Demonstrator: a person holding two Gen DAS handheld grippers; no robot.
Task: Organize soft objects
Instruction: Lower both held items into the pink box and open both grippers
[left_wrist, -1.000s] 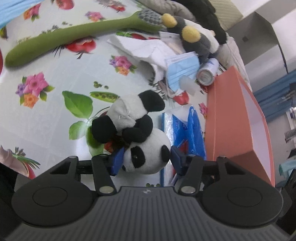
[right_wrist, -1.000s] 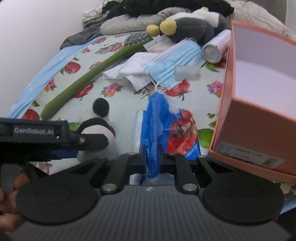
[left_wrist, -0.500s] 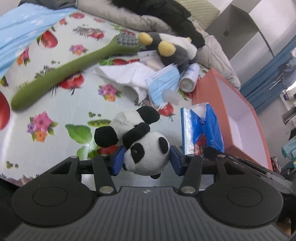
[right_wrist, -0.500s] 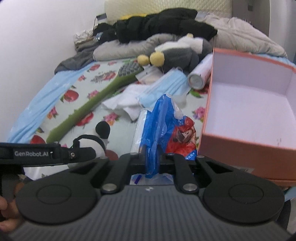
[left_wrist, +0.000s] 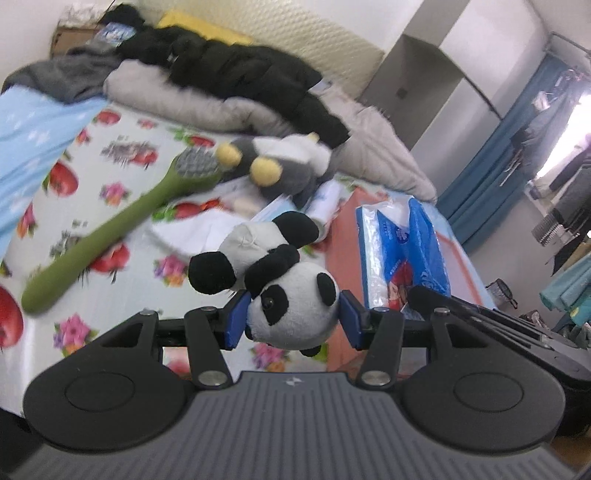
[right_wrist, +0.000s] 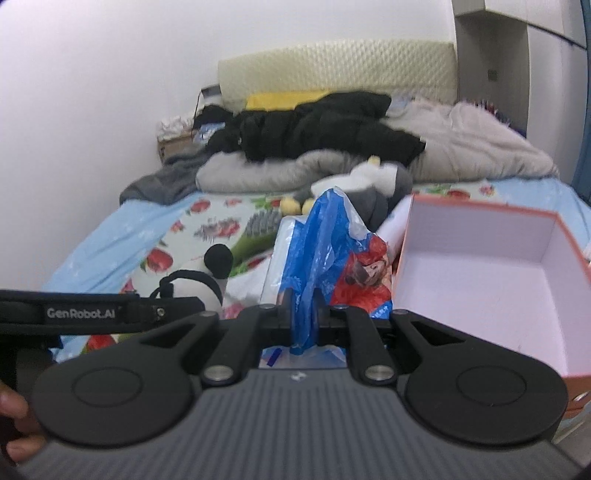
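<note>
Bed (left_wrist: 110, 173) clutter beside probably empty box (right_wrist: 480, 266).

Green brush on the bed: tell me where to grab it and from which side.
Take the green brush at mid-handle, coming from above with the jaws across its width. The handle is long, slim and lies flat on the bedsheet with bare sheet on both sides, while its bristle head sits against the grey plush.

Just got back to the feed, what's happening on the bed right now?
A person holds a gripper in each hand. The left gripper is clamped on the panda plush by its head; the right gripper is pinched shut on the blue plastic pack. Both are held above the floral sheet, beside the open, empty orange box.
</note>
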